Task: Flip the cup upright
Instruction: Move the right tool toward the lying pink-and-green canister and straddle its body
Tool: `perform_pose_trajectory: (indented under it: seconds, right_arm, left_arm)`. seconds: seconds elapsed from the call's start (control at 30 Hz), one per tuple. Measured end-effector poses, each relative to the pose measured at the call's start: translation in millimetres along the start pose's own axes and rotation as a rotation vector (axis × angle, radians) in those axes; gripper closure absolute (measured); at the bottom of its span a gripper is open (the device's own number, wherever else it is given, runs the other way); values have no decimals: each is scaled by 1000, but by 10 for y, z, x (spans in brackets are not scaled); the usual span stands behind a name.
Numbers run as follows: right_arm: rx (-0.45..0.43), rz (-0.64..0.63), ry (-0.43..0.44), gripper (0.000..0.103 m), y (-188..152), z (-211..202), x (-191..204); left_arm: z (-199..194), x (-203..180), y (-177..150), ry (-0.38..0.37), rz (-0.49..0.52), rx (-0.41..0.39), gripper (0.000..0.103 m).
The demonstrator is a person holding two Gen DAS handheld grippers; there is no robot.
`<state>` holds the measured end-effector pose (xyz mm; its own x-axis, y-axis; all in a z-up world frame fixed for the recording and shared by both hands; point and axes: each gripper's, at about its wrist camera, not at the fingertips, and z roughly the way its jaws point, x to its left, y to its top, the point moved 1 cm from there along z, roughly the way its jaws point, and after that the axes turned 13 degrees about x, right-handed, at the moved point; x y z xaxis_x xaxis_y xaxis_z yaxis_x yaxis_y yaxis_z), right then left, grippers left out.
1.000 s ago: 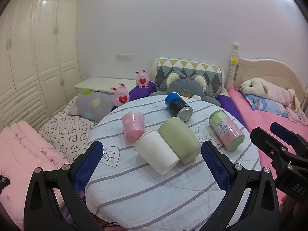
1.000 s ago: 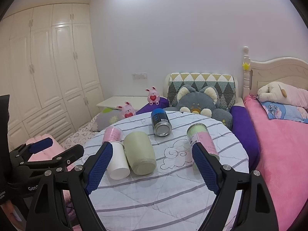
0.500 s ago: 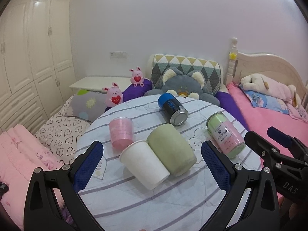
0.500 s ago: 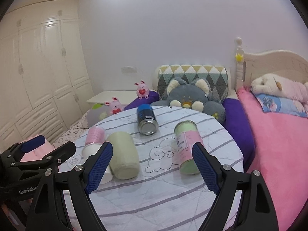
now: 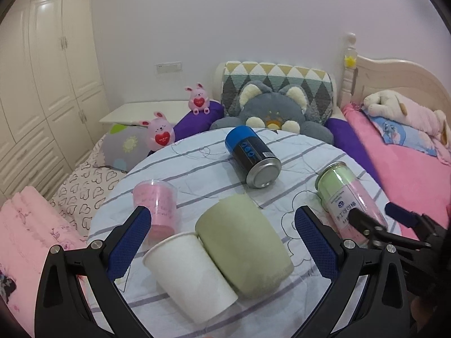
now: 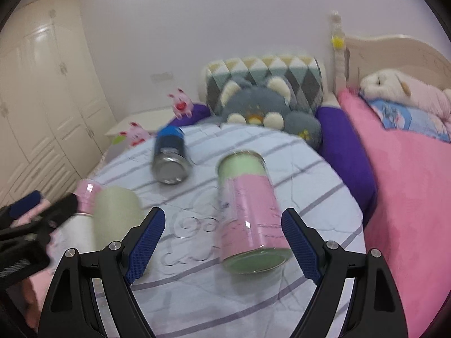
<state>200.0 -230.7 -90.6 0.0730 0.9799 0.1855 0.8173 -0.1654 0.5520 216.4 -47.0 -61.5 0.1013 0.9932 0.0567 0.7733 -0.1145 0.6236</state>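
Note:
On a round table with a striped cloth (image 5: 296, 155), several cups lie on their sides. A white paper cup (image 5: 190, 274) and a pale green cup (image 5: 242, 248) lie side by side between the fingers of my open left gripper (image 5: 225, 242). A pink plastic cup (image 5: 157, 208) stands upside down at the left. A clear pink-and-green cup (image 6: 249, 214) lies between the fingers of my open right gripper (image 6: 222, 239); it also shows in the left wrist view (image 5: 346, 200). A blue-and-black can (image 5: 252, 156) lies farther back.
A bed with pink bedding (image 5: 408, 174) runs along the right. A grey plush cushion (image 5: 273, 112) and pink bunny toys (image 5: 159, 135) sit behind the table. White wardrobes (image 5: 42, 70) stand at the left. The right gripper shows at the right edge of the left wrist view (image 5: 394, 231).
Both grippers have moved forward and lower toward the table. The right gripper has swung right so that the pink-and-green cup now lies between its fingers. The cups have not moved.

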Motion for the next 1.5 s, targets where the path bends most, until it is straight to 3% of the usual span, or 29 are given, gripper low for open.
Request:
perform_pose_trajectory:
  seconds: [0.1, 0.47, 0.63, 0.83, 1.17, 1.5]
  right_arm:
    - [67, 8, -27, 17, 56, 238, -81]
    - [126, -11, -71, 17, 101, 444, -122]
    - [143, -7, -11, 18, 77, 470, -169]
    - [129, 4, 24, 32, 41, 394, -181]
    - [129, 7, 76, 32, -118, 278, -78]
    - [113, 57, 92, 32, -467, 81, 73]
  left_arm:
    - [97, -59, 13, 14, 14, 18, 0]
    - [351, -240, 34, 62, 70, 80, 0]
    - [399, -288, 34, 70, 90, 104, 0]
    - [323, -306, 5, 58, 100, 101, 0]
    - [98, -269, -53, -13, 107, 80, 0]
    - [-109, -188, -221, -120, 100, 118, 0]
